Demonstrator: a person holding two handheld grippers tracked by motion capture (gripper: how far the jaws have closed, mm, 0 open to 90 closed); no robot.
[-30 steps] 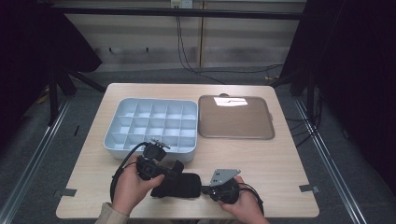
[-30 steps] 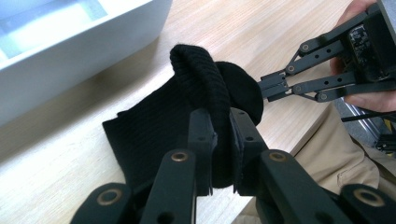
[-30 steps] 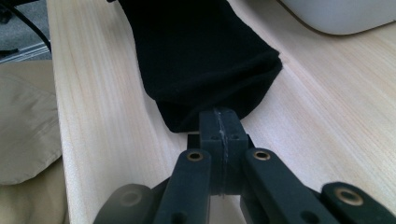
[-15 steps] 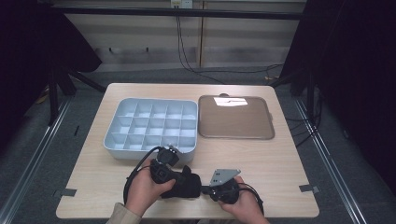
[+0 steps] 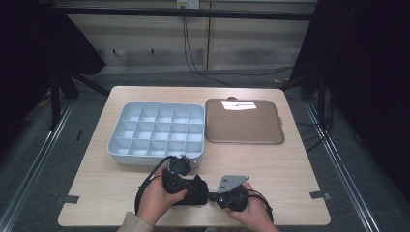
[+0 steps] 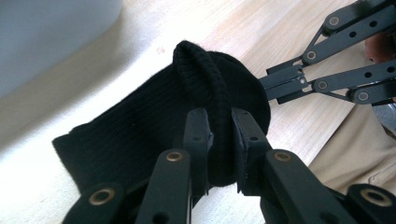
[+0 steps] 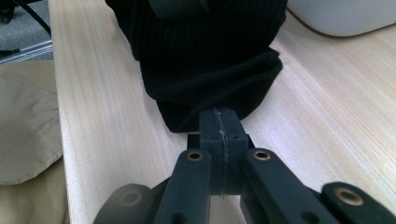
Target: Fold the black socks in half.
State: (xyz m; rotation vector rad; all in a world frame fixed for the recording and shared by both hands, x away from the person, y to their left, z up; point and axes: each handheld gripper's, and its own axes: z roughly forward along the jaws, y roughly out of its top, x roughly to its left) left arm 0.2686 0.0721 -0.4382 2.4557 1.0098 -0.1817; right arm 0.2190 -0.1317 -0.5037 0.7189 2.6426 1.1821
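The black knit sock point(image 5: 191, 191) is at the near edge of the table point(image 5: 290, 179), stretched between the two tongs, just near of the grey compartment tray point(image 5: 157, 130).

Change over the last second: the left tongs point(image 5: 186, 186) have been shifted right and slightly near, closing on the right tongs point(image 5: 217, 195). The right hand point(image 5: 254, 212) has hardly moved. The sock has been bunched up shorter between them as a result.

Left tongs point(image 6: 219, 140): clamped on a raised ribbed fold of the sock point(image 6: 154, 126), seen in the left gripper view. Right tongs point(image 7: 219, 128): jaws pressed together at the sock's point(image 7: 210, 60) near edge in the right gripper view. A pinch of the fabric is likely, but it cannot be confirmed from that angle.

Judgement: a fold or roll of the sock is under way, with one end being brought toward the other. The fold is not yet flattened. Placement in a tray cell would be the probable follow-up.

Farther back, the brown flat tray point(image 5: 244, 123) sits right of the compartment tray, with a bright glare patch on its far part.

No brand, label or readable writing is found on the sock, trays or tongs.
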